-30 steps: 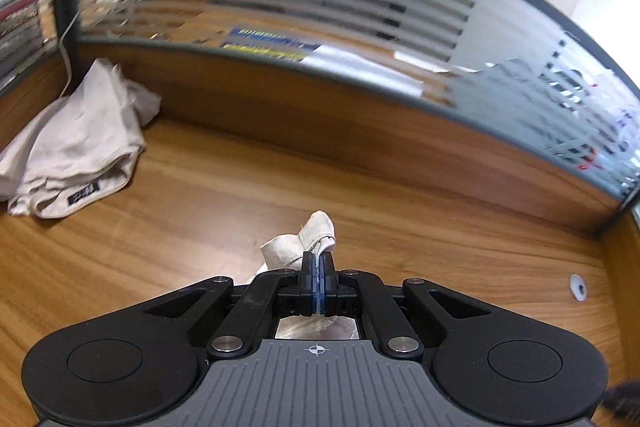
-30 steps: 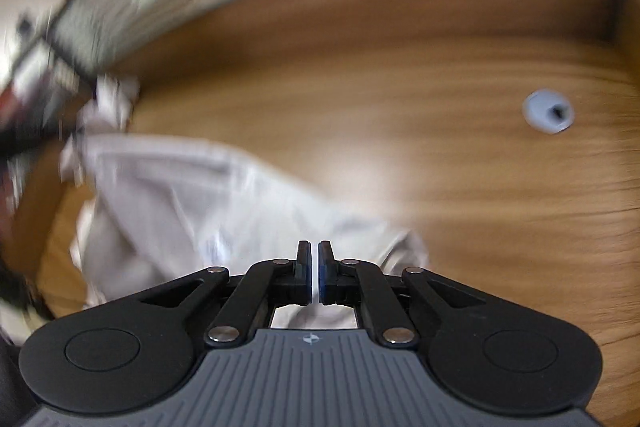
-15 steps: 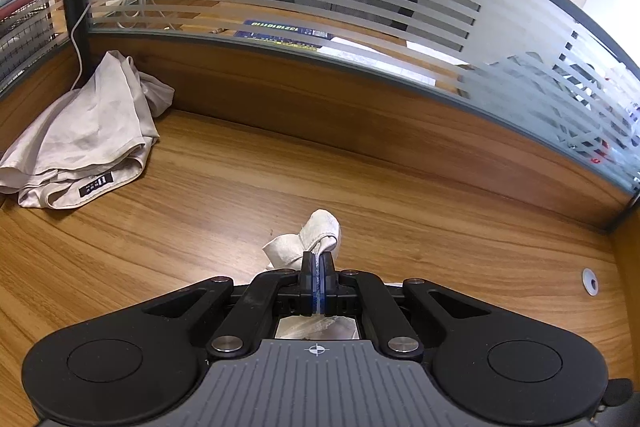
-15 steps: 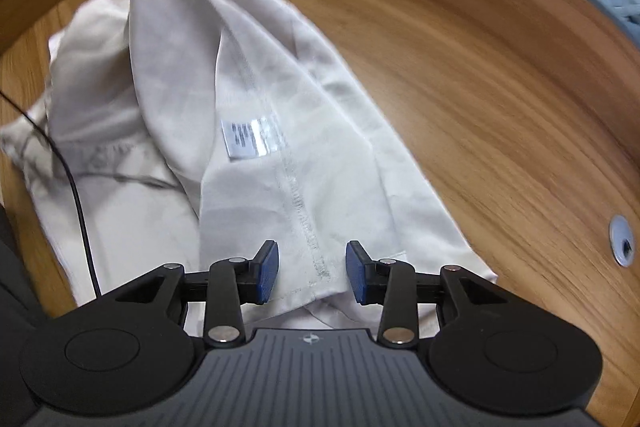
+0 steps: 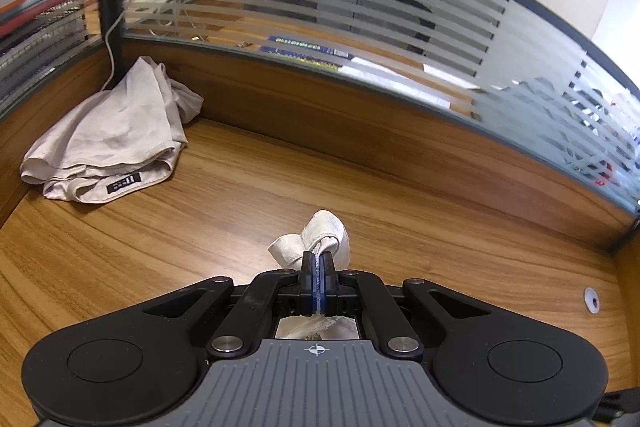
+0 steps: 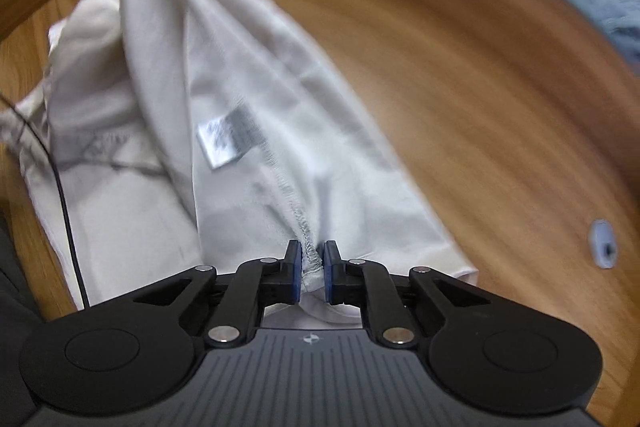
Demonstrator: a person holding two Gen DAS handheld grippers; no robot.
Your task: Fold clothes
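Closing on a stitched seam of the white garment [image 6: 248, 131], the right gripper [image 6: 311, 269] has that fabric bunched between its pads. Beyond it the garment lies spread over the wooden surface [image 6: 460, 99], stretching far left. The left gripper [image 5: 318, 281] is clenched on a tuft of white cloth. Far left, a second garment [image 5: 108, 135] lies crumpled against the partition [image 5: 360, 99].
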